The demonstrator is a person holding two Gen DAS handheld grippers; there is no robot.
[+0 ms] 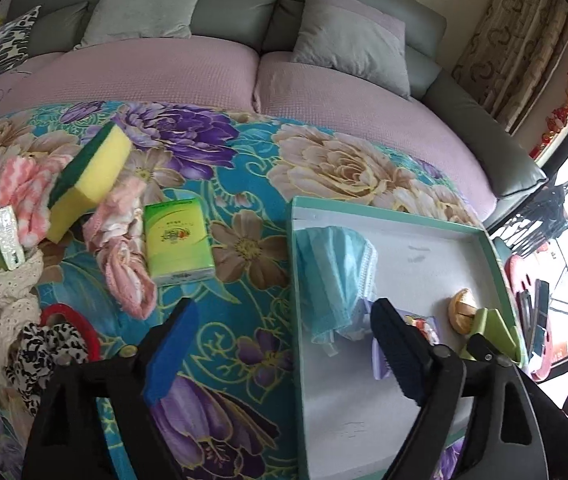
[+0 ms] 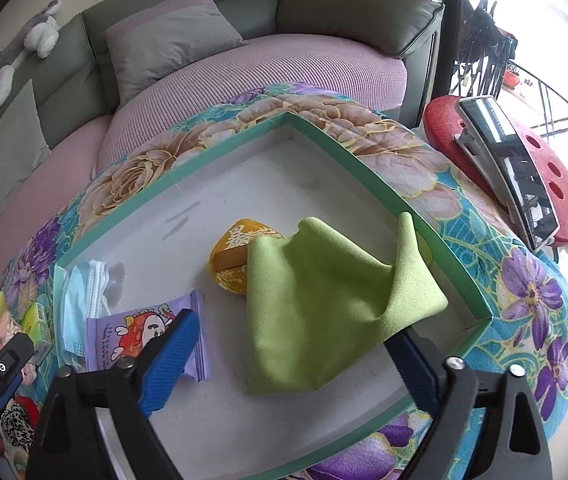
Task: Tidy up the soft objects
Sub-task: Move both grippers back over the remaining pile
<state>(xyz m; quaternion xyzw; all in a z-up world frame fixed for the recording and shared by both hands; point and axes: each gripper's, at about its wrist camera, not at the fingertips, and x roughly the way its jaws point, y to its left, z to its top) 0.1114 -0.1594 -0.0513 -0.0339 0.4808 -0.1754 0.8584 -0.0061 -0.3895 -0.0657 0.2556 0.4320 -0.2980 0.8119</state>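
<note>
The green cloth (image 2: 324, 300) lies rumpled in the shallow teal-rimmed box (image 2: 219, 148), one corner draped over the rim at 2 o'clock. The right gripper (image 2: 296, 344) stands wide open over it; the cloth's lower edge lies over the right finger, and the pads do not press it. At 10 o'clock of the cloth, partly under it, sits an orange packet (image 2: 231, 256) with pale characters too small to read. At 8 o'clock lies a purple wrapper (image 2: 143, 332) with a cartoon figure and unreadable print, and beyond it a blue face mask (image 2: 79, 300).

The left gripper (image 1: 284, 344) is open too, holding nothing, straddling the box's left rim. On the floral blanket (image 1: 243, 184) at 10 o'clock of it lie a green tissue pack (image 1: 175, 240) with illegible writing, a pink towel (image 1: 123, 264) and a yellow sponge (image 1: 87, 184).
</note>
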